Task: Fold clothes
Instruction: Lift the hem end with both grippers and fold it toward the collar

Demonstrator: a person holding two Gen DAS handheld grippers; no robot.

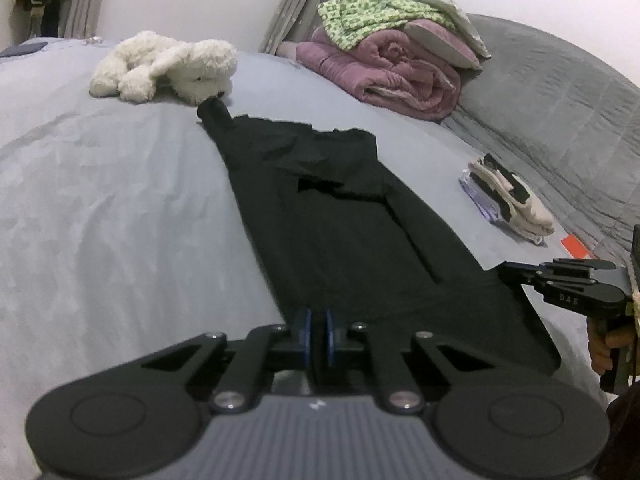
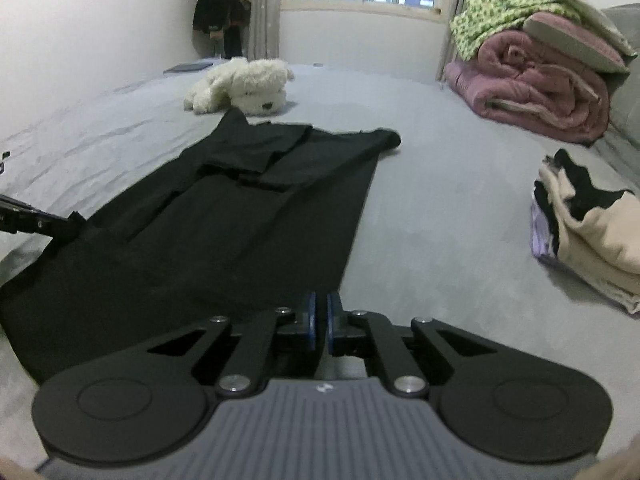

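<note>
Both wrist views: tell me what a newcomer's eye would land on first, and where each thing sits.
The long black garment dominates, spread lengthwise down the middle of the grey bed, its sleeves already folded in. At its far end lies a white plush toy. To the right, a rolled pink quilt topped with green patterned cloth sits near the window, with a small stack of folded clothes nearer the camera.

A black garment [image 1: 340, 216] lies lengthwise on a grey bed [image 1: 120, 184], its near hem pinched by the closed left hand-held gripper [image 1: 318, 334]; a white plush dog [image 1: 168, 66] lies beyond.
</note>
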